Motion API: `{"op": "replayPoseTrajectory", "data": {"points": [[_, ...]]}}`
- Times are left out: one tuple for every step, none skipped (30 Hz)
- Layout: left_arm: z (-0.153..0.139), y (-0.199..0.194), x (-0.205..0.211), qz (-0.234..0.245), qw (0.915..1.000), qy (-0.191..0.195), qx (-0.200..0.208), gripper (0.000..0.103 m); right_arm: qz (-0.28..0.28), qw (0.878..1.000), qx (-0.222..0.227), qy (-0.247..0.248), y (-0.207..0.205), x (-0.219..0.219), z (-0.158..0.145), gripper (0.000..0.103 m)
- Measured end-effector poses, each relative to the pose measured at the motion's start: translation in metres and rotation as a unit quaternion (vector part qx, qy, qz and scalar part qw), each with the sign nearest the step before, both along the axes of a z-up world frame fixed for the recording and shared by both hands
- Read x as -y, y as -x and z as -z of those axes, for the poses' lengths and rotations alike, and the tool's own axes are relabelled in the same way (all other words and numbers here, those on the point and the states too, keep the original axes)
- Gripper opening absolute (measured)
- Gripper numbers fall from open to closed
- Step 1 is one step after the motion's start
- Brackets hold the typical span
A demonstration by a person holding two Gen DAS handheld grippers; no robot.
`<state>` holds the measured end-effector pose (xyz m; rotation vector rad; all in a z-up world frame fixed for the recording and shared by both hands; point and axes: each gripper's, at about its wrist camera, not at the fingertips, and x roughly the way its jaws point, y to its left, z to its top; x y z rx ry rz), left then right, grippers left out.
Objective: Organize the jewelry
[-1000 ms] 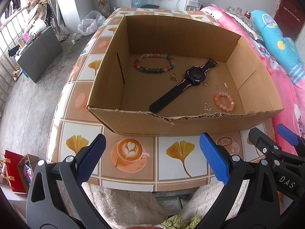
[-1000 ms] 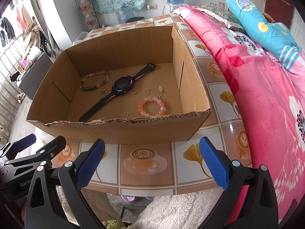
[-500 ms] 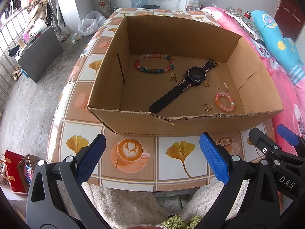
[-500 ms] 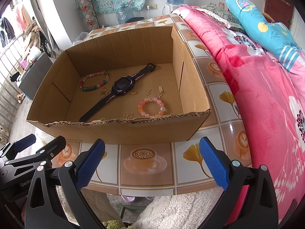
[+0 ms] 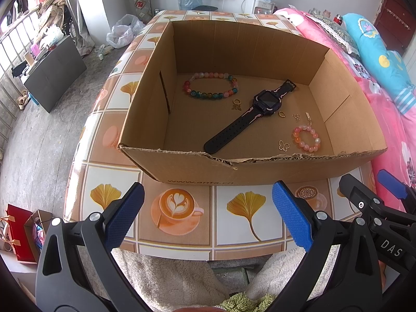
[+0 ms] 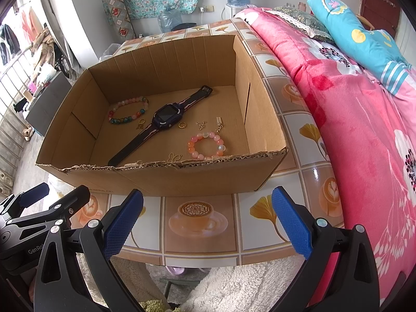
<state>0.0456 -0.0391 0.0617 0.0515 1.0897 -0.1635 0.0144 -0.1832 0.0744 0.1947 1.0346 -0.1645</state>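
Cardboard fills the left wrist view: an open cardboard box (image 5: 260,52) sits on the tiled table (image 5: 234,208), and the left tongs (image 5: 208,213) hover short of its torn near wall, blue pads wide apart and empty. On the box floor lies a black watch (image 5: 266,102) set diagonally, a multicoloured bead bracelet (image 5: 210,85) towards the back left, and a small pink bead bracelet (image 5: 306,137) near the front right. Scattered gold bits sit around them: a butterfly charm (image 5: 284,146), a gold ring (image 5: 281,114), a ring with a pendant (image 5: 236,104). The right tongs peek in at the lower right edge.

Over to the right wrist view, and the right tongs (image 6: 208,213) are likewise spread wide, holding nothing, before the same box (image 6: 260,104). A pink bed (image 6: 351,104) runs alongside the table.

Handling looks delicate. The watch seems the heaviest piece; its flexible strap probably flops, so the rigid case is the sensible grip. The bracelets look light, with smooth beads that may roll; pinching across the strand should hold. The flat gold pieces look hardest: thin, slippery, likely to skid on the cardboard.
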Motion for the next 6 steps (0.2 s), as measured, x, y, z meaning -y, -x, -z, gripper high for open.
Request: {"op": "replayPoseTrajectory", "data": {"points": [[0.0005, -0.0001, 0.0003, 0.0, 1.0, 0.0, -0.001, 0.095, 0.0, 1.0, 0.0, 0.001, -0.0005, -0.0001, 0.0, 0.096], [0.0008, 0.0001, 0.0005, -0.001, 1.0, 0.001, -0.001, 0.095, 0.0, 1.0, 0.0, 0.001, -0.0005, 0.0, 0.0001, 0.096], [0.0009, 0.0004, 0.0006, -0.001, 1.0, 0.001, -0.001, 0.095, 0.0, 1.0, 0.0, 0.001, -0.0004, 0.0003, 0.0001, 0.096], [0.0009, 0.0001, 0.0008, -0.001, 1.0, 0.001, -0.001, 0.094, 0.0, 1.0, 0.0, 0.0, -0.0007, 0.0, 0.0001, 0.096], [0.0009, 0.0, 0.0007, -0.001, 1.0, 0.001, -0.001, 0.094, -0.001, 1.0, 0.0, 0.0, -0.0008, 0.0, 0.0001, 0.096], [0.001, 0.0, 0.0007, -0.001, 1.0, 0.0, -0.002, 0.095, -0.001, 1.0, 0.0, 0.0, -0.0009, 0.0001, 0.0001, 0.096]]}}
